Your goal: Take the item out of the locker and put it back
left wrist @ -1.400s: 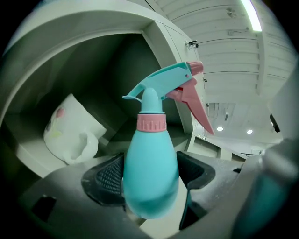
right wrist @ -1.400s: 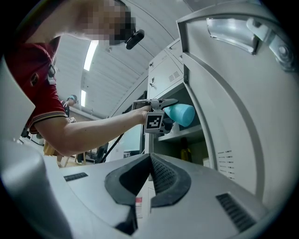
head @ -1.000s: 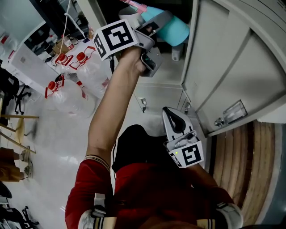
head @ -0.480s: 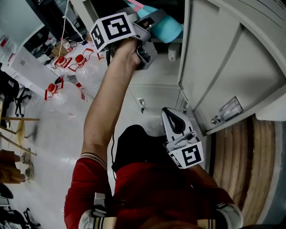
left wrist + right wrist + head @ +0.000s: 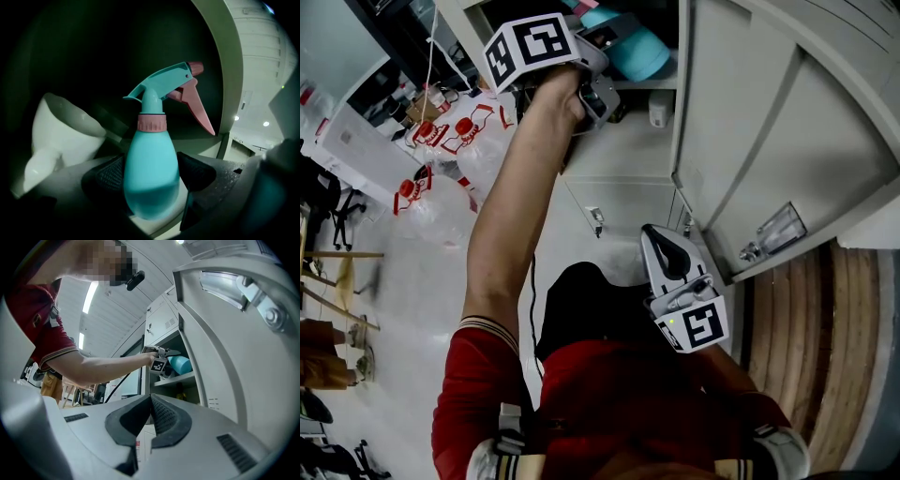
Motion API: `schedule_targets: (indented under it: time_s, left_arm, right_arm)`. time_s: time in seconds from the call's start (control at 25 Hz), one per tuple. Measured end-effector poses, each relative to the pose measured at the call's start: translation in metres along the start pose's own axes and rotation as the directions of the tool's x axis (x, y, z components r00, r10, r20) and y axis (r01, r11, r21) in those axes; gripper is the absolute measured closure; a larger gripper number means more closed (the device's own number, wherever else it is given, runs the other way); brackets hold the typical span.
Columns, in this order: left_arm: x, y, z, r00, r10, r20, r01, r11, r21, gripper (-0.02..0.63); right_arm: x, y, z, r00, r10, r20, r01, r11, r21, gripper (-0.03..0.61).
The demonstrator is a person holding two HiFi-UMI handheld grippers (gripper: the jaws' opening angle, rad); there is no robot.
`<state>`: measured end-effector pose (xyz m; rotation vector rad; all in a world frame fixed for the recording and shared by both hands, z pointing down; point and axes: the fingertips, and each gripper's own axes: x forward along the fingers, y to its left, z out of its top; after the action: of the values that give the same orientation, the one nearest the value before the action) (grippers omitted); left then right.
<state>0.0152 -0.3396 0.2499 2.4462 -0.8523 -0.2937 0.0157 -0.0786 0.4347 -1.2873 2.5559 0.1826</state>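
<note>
Left gripper view: L gripper (image 5: 150,180) jaws pinch teal spray bottle (image 5: 152,150); white cup (image 5: 61,136) at 9 o'clock. R gripper (image 5: 149,416) jaws pressed together, empty.

The spray bottle (image 5: 150,154) stands upright between the jaws of the left gripper (image 5: 152,174), at the mouth of the upper locker compartment. It is above the shelf (image 5: 174,378), though whether its base touches it is hard to tell. A cup (image 5: 61,140) sits to its left, deeper inside. The open door (image 5: 769,141) hangs to the right. The right gripper (image 5: 663,242) is lower, near the door's bottom edge. Water jugs (image 5: 441,178) stand on the floor (image 5: 412,281), well to the left.
</note>
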Motion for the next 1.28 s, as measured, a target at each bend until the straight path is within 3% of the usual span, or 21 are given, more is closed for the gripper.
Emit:
schedule_targets:
  time_s: [0.2, 0.36, 0.52, 0.84, 1.28]
  left_arm:
    - [0.005, 0.001, 0.003, 0.996, 0.085, -0.027, -0.078, 0.980, 0.185, 0.268]
    - [0.009, 0.001, -0.001, 0.985, 0.164, -0.052, -0.136, 0.926, 0.352, 0.268]
    - [0.013, 0.002, -0.004, 0.976, 0.208, -0.064, -0.160, 0.886, 0.434, 0.268]
    - [0.022, 0.001, -0.009, 0.969, 0.246, -0.033, -0.190, 0.820, 0.541, 0.268]
    - [0.028, 0.000, -0.009, 0.973, 0.229, 0.010, -0.193, 0.798, 0.571, 0.268]
  right_arm:
    - [-0.002, -0.003, -0.003, 1.000, -0.010, -0.008, 0.010, 1.000, 0.010, 0.580]
    - [-0.004, -0.003, -0.001, 1.000, -0.013, -0.001, 0.013, 1.000, 0.008, 0.580]
    - [-0.008, -0.004, -0.001, 1.000, -0.025, -0.006, 0.025, 1.000, -0.002, 0.580]
    - [-0.021, -0.008, 0.001, 0.998, -0.058, -0.011, 0.058, 0.998, -0.015, 0.580]
    - [-0.026, -0.010, -0.003, 0.997, -0.073, -0.036, 0.072, 0.997, -0.030, 0.580]
